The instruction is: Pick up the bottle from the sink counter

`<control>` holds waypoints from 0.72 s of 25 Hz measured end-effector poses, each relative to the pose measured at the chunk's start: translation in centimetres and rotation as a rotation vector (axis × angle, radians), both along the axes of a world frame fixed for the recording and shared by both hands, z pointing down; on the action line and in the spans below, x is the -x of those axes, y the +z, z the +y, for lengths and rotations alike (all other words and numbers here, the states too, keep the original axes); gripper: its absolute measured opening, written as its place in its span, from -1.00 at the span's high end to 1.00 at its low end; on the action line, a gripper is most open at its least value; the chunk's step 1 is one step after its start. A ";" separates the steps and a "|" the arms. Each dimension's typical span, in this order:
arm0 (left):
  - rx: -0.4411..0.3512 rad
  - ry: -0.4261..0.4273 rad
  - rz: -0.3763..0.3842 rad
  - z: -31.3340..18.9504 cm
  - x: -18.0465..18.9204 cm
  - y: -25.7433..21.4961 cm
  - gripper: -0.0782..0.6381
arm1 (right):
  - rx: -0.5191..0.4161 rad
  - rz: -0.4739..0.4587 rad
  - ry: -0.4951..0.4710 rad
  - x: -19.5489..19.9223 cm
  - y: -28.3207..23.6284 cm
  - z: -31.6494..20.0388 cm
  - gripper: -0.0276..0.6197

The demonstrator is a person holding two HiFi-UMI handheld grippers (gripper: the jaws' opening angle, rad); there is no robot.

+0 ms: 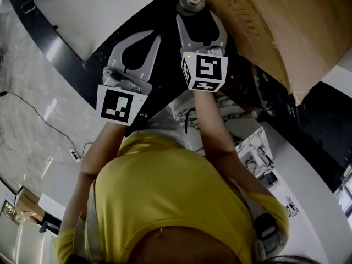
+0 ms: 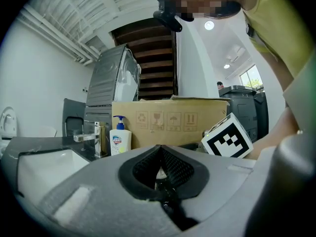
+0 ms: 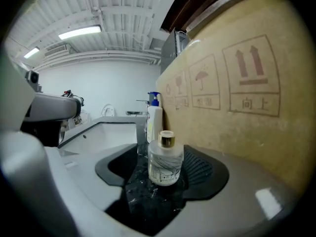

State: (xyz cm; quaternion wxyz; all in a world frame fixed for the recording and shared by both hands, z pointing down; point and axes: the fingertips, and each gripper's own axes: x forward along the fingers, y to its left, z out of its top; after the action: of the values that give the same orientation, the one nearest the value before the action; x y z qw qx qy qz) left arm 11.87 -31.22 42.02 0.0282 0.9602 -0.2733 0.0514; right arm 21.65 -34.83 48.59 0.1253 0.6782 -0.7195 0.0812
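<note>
Black glossy marble counter [image 1: 165,15]: round clear glass bottle [image 3: 165,158], gold cap, sits untouched between open right gripper [image 1: 199,26] jaws, center frame; left gripper [image 1: 151,37] closed, empty.

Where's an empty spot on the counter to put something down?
The bare black counter between the sink and the bottle is free. It's crowded by the box: the bottle stands between the right gripper's open jaws, with the soap beyond it.
</note>
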 end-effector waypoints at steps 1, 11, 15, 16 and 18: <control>0.002 0.000 -0.004 -0.2 -0.1 0.2 0.77 | 0.007 -0.003 0.003 -0.2 0.2 -0.2 0.06; 0.032 0.000 0.010 -1.1 -0.5 0.6 0.77 | 0.116 -0.057 0.012 -0.8 2.9 -2.7 -0.09; 0.046 0.000 0.013 -1.2 -0.5 0.8 0.77 | 0.147 -0.058 0.024 -1.0 3.5 -3.6 -0.09; 0.049 -0.004 0.018 -1.3 -0.4 0.7 0.77 | 0.156 -0.057 0.023 -1.0 3.6 -3.8 -0.09; 0.051 -0.007 0.022 -1.3 -0.3 0.5 0.77 | 0.163 -0.051 0.023 -0.9 3.7 -4.2 -0.09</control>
State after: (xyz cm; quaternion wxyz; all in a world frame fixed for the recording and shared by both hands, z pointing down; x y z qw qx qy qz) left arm 12.12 -32.48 42.55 0.0556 0.9587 -0.2748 0.0478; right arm 22.51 -39.04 52.34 0.1606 0.6716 -0.7057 0.1583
